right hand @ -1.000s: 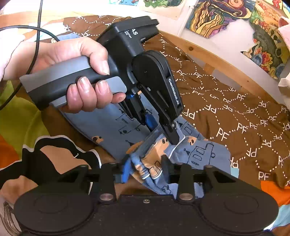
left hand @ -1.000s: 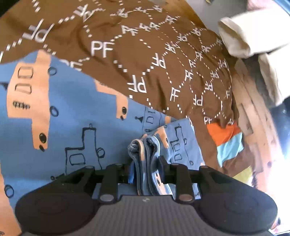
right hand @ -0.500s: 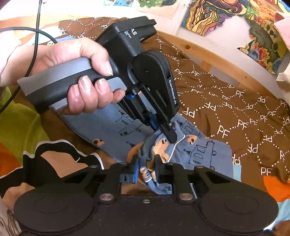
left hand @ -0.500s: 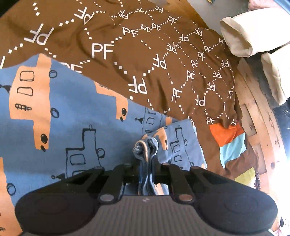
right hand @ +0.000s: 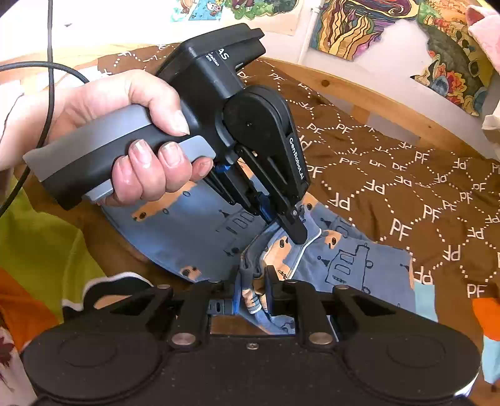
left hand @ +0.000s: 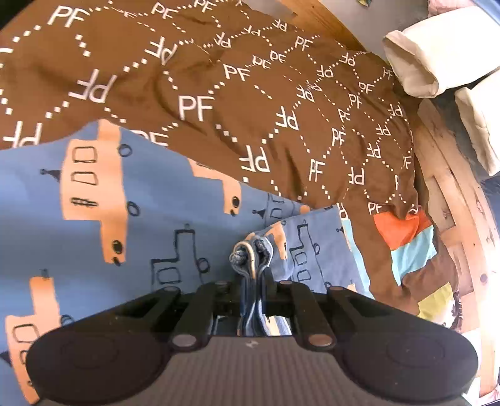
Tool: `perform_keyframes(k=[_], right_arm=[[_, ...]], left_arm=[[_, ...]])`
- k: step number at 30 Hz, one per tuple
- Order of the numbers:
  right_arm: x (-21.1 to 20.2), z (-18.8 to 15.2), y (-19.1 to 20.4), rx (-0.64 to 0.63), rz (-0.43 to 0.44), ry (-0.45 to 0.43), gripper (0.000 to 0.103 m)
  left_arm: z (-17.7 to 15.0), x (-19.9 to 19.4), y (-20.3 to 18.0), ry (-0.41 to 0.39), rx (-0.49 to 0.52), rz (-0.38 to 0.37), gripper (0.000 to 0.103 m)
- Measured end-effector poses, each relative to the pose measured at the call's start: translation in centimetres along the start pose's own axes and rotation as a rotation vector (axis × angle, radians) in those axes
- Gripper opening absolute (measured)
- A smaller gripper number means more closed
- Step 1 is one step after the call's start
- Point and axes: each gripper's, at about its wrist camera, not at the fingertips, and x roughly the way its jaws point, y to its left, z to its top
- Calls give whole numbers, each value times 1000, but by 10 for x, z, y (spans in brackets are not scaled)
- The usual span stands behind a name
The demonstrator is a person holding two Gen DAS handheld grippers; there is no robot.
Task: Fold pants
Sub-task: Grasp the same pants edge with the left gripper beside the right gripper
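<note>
The blue pants (left hand: 140,218) with orange vehicle prints lie on a brown bedspread (left hand: 250,109). My left gripper (left hand: 253,281) is shut on a bunched edge of the pants near their waistband. In the right wrist view the pants (right hand: 193,231) lie ahead, and my right gripper (right hand: 253,287) is shut on another bunch of the same edge. The left gripper (right hand: 295,232) shows there too, held by a hand, its tip pinching the fabric just beyond my right fingers.
A wooden bed frame (left hand: 450,193) runs along the right. Cream fabric rolls (left hand: 437,53) sit beyond it. A colourful patchwork cover (right hand: 40,237) lies at the left. Posters (right hand: 375,28) hang on the wall behind the bed rail (right hand: 375,96).
Both grippers closed from partly open onto the bunched pants edge. The fabric is now squeezed thin between each pair of fingers.
</note>
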Motion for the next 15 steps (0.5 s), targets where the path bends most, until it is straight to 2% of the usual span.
perform_keyframes(k=[10, 15], right_arm=[[1, 12, 17, -8, 57, -19, 16], [5, 20, 27, -19, 89, -31, 16]], left_arm=[[-1, -21, 14, 0, -25, 58, 10], [0, -37, 14, -23, 7, 93, 10]])
